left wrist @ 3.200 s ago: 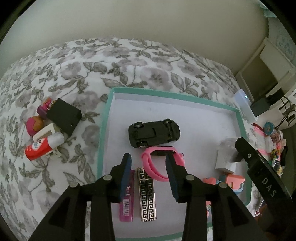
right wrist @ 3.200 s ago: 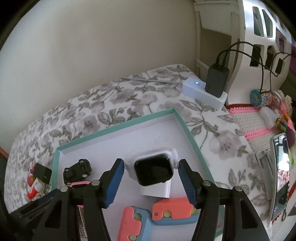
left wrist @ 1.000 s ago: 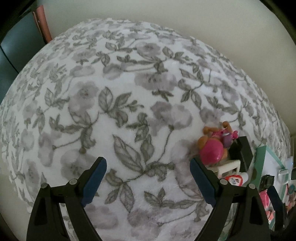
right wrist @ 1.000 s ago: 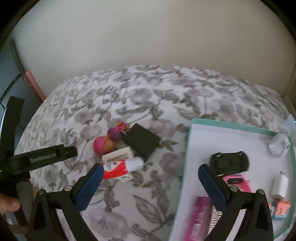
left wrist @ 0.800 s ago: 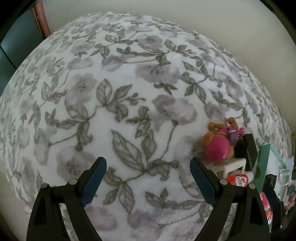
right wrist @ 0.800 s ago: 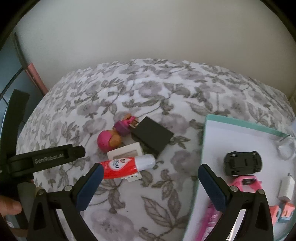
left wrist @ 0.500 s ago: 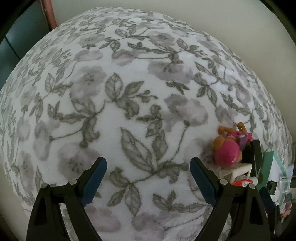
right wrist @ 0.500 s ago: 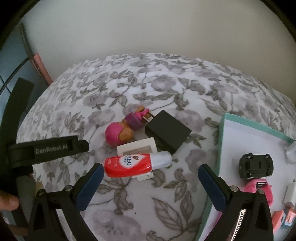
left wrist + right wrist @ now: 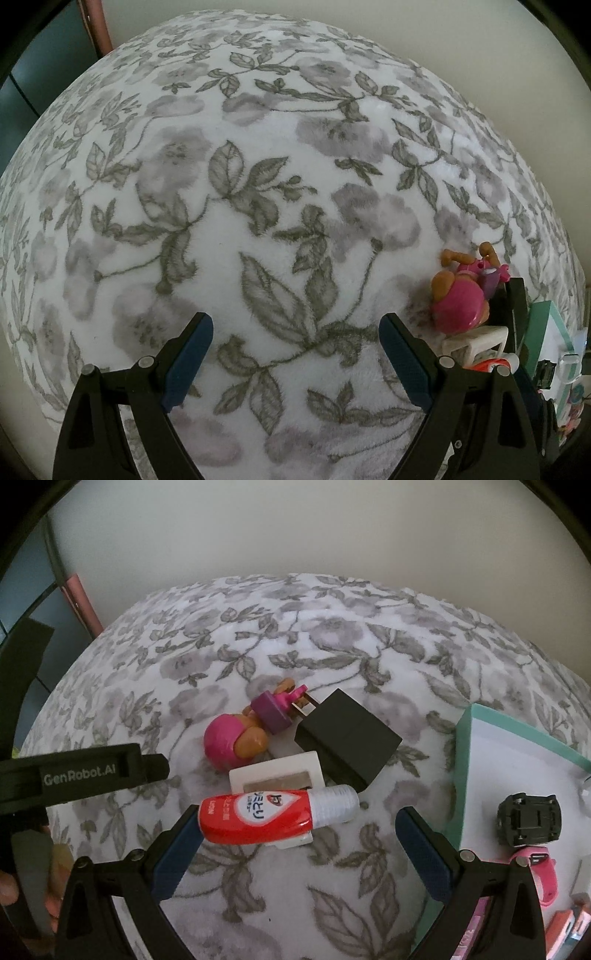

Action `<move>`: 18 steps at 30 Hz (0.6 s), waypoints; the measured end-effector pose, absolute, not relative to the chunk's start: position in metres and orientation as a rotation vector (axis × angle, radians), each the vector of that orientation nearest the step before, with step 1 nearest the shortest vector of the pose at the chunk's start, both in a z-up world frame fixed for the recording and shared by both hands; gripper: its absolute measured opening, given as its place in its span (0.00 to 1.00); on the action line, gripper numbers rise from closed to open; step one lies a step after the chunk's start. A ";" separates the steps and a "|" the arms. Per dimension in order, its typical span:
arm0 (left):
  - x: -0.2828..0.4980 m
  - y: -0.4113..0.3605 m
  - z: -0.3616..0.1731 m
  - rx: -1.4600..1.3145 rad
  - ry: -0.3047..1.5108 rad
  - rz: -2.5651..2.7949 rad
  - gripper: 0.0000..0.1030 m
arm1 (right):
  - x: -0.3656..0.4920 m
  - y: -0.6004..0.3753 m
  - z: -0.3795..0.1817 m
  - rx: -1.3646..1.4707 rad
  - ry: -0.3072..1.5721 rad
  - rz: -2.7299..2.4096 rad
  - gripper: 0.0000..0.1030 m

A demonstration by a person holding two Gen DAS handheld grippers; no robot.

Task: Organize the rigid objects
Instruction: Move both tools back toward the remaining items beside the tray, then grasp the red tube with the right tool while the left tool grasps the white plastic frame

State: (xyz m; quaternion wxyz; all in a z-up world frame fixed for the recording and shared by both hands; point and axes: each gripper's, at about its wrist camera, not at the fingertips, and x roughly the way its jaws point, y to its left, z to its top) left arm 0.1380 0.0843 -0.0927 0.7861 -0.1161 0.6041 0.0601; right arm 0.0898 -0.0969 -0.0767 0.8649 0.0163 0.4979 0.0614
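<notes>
- Right now my right gripper (image 9: 299,843) has its fingers (image 9: 177,853) spread wide and released — nothing pinched, the red tube (image 9: 269,816) lying just ahead of the tips.
- That tube rests across a white framed piece (image 9: 273,775), white cap pointing toward the teal box (image 9: 517,725).
- Beyond it I see a pink-haired doll (image 9: 236,740) on its side, touching a black charger block (image 9: 347,738) by the prongs.
- Inside the box at right: a black toy car (image 9: 526,821), and just below it a pink watch (image 9: 535,871).
- My left gripper (image 9: 295,358) is released too — fingers (image 9: 188,358) apart over bare floral blanket (image 9: 258,184), holding nothing.
- From that side the doll (image 9: 460,302) sits just right of the right-hand finger, with the box edge (image 9: 541,332) past it.
- A person's hand (image 9: 11,886) grips the left gripper's handle at the far left of the right wrist view.
</notes>
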 end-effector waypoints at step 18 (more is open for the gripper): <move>0.137 0.082 -0.091 -0.251 1.301 0.110 0.89 | 0.089 -0.099 -0.075 0.063 1.043 0.184 0.76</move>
